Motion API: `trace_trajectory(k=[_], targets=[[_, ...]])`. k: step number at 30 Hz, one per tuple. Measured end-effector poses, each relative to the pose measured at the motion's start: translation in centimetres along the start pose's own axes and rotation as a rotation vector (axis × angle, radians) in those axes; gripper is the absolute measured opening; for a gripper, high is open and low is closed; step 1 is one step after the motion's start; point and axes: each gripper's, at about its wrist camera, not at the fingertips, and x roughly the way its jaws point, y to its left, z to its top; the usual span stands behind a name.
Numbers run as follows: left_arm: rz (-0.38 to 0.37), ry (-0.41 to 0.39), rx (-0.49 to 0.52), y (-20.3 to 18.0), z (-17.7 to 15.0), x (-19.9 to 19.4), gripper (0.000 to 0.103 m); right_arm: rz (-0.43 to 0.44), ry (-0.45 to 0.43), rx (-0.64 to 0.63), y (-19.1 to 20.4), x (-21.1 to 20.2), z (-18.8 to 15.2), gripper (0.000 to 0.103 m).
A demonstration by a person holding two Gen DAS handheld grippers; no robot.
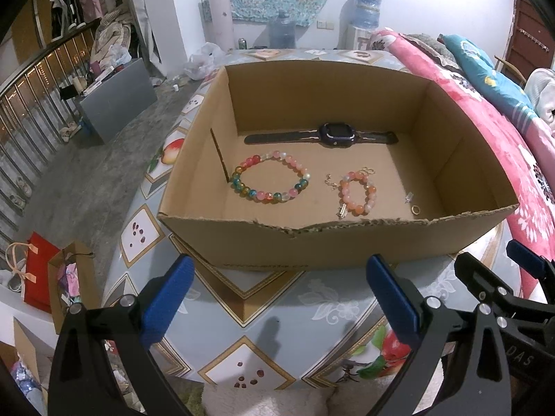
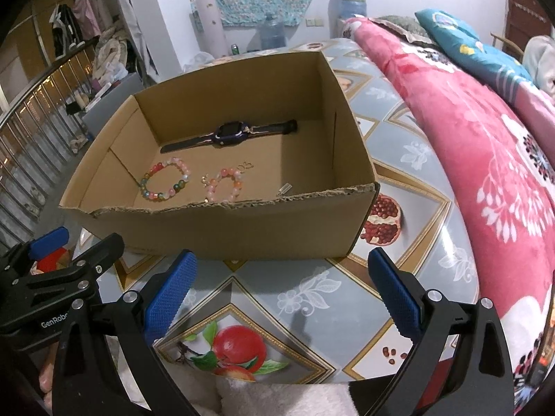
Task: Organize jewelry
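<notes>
An open cardboard box (image 1: pixel 347 242) (image 2: pixel 215 228) stands on the patterned table. Inside lie a dark watch (image 1: pixel 322 135) (image 2: pixel 229 131) at the back, a multicoloured bead bracelet (image 1: pixel 270 180) (image 2: pixel 166 180), a smaller pink bead bracelet (image 1: pixel 357 190) (image 2: pixel 223 182) with a gold chain, a small gold ring (image 1: pixel 415 210) and a tiny clear piece (image 1: pixel 409 197) (image 2: pixel 284 188). My left gripper (image 1: pixel 277 294) hangs open in front of the box, nothing between its blue pads. My right gripper (image 2: pixel 282 291) is open too, just short of the box's near wall.
The table (image 2: pixel 312 294) carries a fruit-patterned cover. A pink floral blanket (image 2: pixel 485 138) and blue pillow (image 1: pixel 485 69) lie to the right. Left of the table are a railing (image 1: pixel 34 104), a grey box (image 1: pixel 118 97) and gift bags (image 1: pixel 52 277) on the floor.
</notes>
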Motion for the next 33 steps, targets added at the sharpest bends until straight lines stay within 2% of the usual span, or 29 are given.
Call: trace_trajectory(k=[33], targets=[[0.003,0.020,-0.016,0.79,-0.07,0.47,0.097,-0.022,0.020,-0.005,-0.08,0.49,-0.12,0.095]])
